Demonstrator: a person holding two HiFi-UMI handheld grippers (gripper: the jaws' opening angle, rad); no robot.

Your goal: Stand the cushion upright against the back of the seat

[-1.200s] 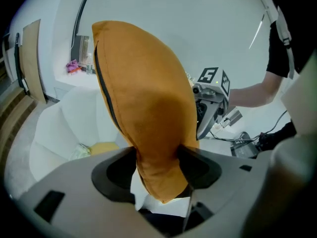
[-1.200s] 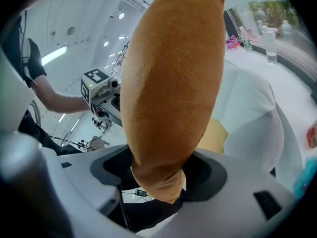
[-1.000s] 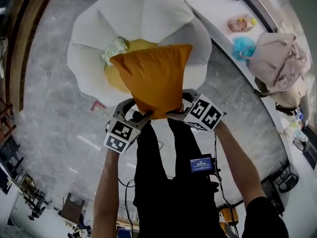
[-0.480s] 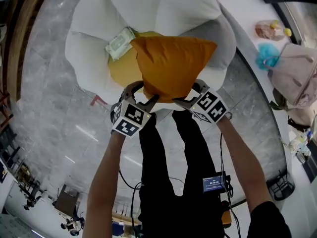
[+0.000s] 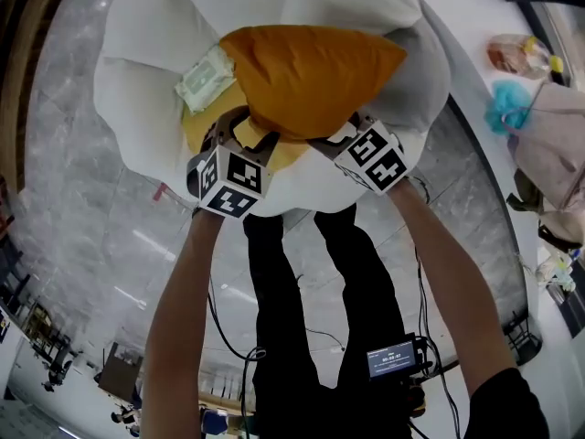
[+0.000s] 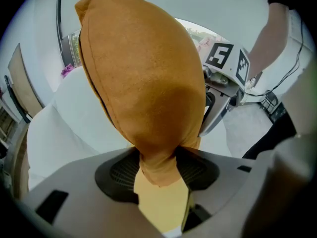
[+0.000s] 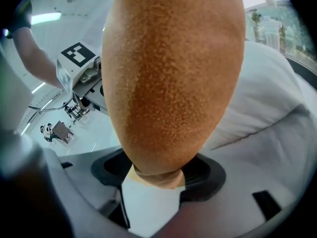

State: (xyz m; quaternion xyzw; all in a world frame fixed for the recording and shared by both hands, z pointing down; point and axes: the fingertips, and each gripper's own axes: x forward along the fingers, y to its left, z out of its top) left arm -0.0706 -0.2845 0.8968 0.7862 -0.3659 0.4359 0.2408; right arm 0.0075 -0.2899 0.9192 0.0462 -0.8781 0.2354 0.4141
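Note:
An orange cushion hangs over the white petal-shaped seat, in front of its back. My left gripper pinches the cushion's near left corner and its jaws are closing on the fabric. My right gripper is shut on the near right corner. In the left gripper view the bunched corner sits between the jaws of the left gripper. The right gripper view shows the same at the right gripper. A yellow seat pad lies under the cushion, mostly hidden.
A pale green packet lies on the seat to the cushion's left. Bags and a blue object sit on the white ledge at right. The person's legs stand on grey marble floor just before the seat.
Both grippers have carried the cushion down and forward, from above the seat's front edge to low over the seat pad, close to the back.

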